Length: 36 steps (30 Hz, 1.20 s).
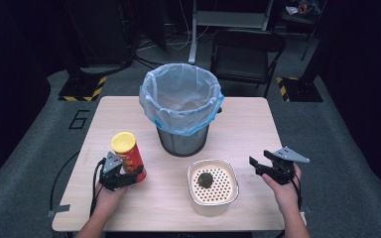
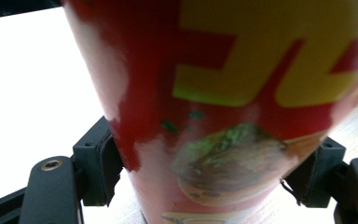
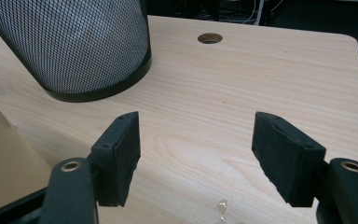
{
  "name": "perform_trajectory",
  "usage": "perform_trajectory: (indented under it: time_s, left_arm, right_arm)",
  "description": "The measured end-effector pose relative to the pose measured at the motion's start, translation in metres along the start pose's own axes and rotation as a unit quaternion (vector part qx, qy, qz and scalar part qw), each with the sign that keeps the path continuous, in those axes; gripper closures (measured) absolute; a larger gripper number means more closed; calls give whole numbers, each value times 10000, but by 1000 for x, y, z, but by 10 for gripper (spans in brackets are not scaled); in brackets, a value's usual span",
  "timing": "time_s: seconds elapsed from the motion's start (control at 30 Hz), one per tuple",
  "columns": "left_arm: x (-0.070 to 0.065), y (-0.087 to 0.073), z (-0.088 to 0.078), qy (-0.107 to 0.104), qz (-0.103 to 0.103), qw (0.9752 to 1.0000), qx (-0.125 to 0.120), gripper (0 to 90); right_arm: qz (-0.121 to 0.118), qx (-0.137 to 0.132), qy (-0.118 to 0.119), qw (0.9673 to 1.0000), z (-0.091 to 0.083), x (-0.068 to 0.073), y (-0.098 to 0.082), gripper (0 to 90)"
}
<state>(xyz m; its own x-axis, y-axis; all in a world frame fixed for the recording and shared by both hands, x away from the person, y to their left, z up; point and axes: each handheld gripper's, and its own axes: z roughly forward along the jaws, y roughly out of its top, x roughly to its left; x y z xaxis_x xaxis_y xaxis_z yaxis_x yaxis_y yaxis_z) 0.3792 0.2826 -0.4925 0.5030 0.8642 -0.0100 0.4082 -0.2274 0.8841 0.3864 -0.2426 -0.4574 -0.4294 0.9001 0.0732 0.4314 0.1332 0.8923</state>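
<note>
A red chip can [image 1: 130, 157] with a yellow lid stands tilted at the table's front left. My left gripper [image 1: 130, 175] is shut on its lower part. In the left gripper view the can [image 2: 223, 93] sits between the jaws, a black pad [image 2: 103, 161] pressed to each side. Right of a beige tub [image 1: 213, 206], my right gripper [image 1: 256, 167] hangs open just above the wood. Nothing lies between its pads [image 3: 121, 149] in the right gripper [image 3: 196, 154] view. A dark lump [image 1: 205, 179] rests on the tub's perforated insert.
A black mesh bin [image 1: 182, 141] lined with a pale blue bag stands at the table's middle back; its wall [image 3: 74, 46] rises ahead and left of my right gripper. The wooden table [image 1: 258, 124] has a cable hole [image 3: 209, 38]. A folding chair [image 1: 248, 49] stands beyond.
</note>
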Motion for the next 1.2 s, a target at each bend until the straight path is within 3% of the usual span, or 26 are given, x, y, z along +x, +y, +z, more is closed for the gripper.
perform_trajectory:
  time_s: [0.13, 0.23, 0.43, 0.6, 0.77, 0.9, 1.07, 1.2]
  left_arm:
    - [0, 8, -7, -160, 182, 9997, 52, 242]
    - [-2, 17, -13, -331, 189, 9993, 8, 242]
    - [-7, 40, -22, -468, 161, 9987, -97, 243]
    - [-12, 70, -34, -508, 207, 9984, -135, 243]
    - [-15, 100, -44, -566, 197, 9981, -127, 243]
    - [-14, 120, -51, -663, 130, 9976, -123, 243]
    - [-15, 147, -60, -649, 266, 9975, -78, 243]
    - [-18, 167, -67, -749, 255, 9968, -87, 243]
  right_arm:
    - [-25, 118, -28, 9999, 4, 1, -8, 321]
    - [-115, 263, -60, 9996, 7, 1, -14, 321]
    - [-247, 368, -52, 9990, 11, 1, -21, 321]
    - [-202, 421, -40, 9989, 13, 2, -24, 321]
    - [-442, 484, -96, 9978, 15, 4, -25, 321]
    - [-431, 485, -109, 9978, 15, 3, -26, 321]
    - [-397, 513, -130, 9978, 15, 1, -27, 321]
    - [-390, 527, -97, 9978, 16, 2, -28, 321]
